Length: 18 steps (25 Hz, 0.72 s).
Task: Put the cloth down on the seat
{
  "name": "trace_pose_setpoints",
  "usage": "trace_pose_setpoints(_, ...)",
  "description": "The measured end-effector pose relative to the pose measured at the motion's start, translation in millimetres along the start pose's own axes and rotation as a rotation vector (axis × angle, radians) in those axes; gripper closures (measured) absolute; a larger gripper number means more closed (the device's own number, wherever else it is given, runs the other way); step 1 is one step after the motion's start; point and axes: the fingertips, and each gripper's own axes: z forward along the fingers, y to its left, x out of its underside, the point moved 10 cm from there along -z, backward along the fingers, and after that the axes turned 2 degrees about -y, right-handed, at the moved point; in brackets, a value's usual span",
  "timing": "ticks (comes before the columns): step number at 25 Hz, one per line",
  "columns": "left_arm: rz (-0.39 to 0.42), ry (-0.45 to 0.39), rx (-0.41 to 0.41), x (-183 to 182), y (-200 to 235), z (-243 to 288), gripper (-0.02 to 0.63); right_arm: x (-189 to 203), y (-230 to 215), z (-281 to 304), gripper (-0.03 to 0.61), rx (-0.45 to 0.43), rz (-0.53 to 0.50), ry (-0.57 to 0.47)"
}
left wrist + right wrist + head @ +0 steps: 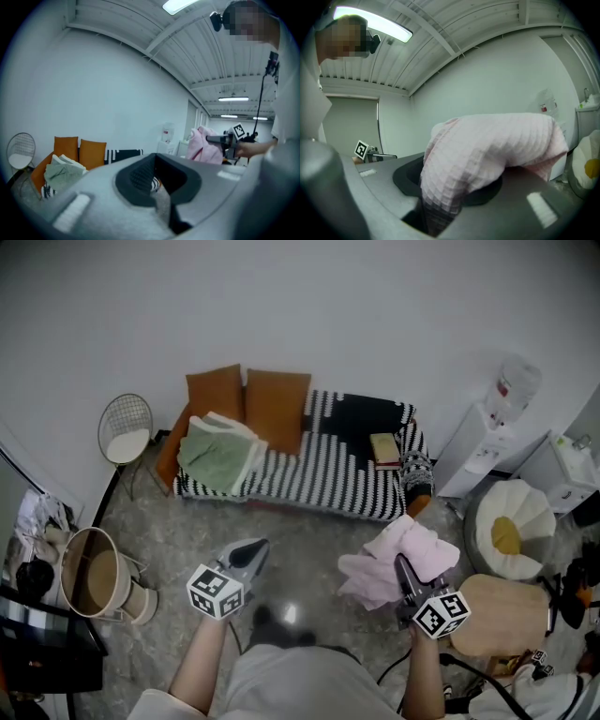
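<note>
— Cloth (398, 557), the pink one: where was it in the head view?
— Bunched in the right gripper (404, 573), well apart from the striped seat (319, 479). The left gripper (249, 552) carried nothing.
— Left gripper view?
— Its jaws met, nothing between them.
— Right gripper view?
— Jaws clamped on the cloth, which spilled over them.

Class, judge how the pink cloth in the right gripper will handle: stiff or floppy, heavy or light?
Probably floppy: the pink cloth droops in folds over the right gripper. Likely light: one pinch carries it. It should slump, not roll.
</note>
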Motion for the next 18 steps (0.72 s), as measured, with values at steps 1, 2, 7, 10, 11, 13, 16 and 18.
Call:
trace_pose_setpoints(1, -0.003, 0.003, 0.000, 0.8, 1.5, 2.5, 0.615, -0.4, -1.0, 2.1, 0.407, 0.000, 0.004, 0.004)
trace_pose_setpoints(2, -0.007, 0.005, 0.000, 1.1, 2.9, 5.8, 0.614, -1.4, -2.3, 4.3, 0.407, 0.001, 0.008, 0.009)
trace_pose_setpoints(7, -0.010, 0.014, 0.020, 0.7, 16.9, 24.8, 0.614, 1.0, -11.4, 21.3, 0.407, -0.004, 0.013, 0.003)
trace_pose_setpoints(10, -0.005, 0.022, 0.036, 0.7, 32.0, 40.2, 0.615, 2.2, -17.1, 35.6, 0.407, 0.007, 0.015, 0.011)
trace_pose_setpoints(11, -0.004, 0.023, 0.043, -0.1, 37.5, 46.9, 0.614, 2.5, -19.8, 40.8, 0.407, 0.014, 0.017, 0.015)
trace_pose_setpoints(13, -0.004, 0.027, 0.056, -2.3, 49.4, 58.9, 0.614, 3.3, -24.0, 52.0, 0.407, 0.025, 0.022, 0.023)
trace_pose_setpoints(16, 0.000, 0.030, 0.076, -7.2, 69.6, 73.0, 0.614, 4.2, -27.8, 70.7, 0.407, 0.024, 0.026, 0.016)
trace_pose_setpoints(18, -0.001, 0.035, 0.088, -8.3, 85.5, 84.6, 0.614, 3.1, -31.6, 85.0, 0.407, 0.029, 0.034, 0.004)
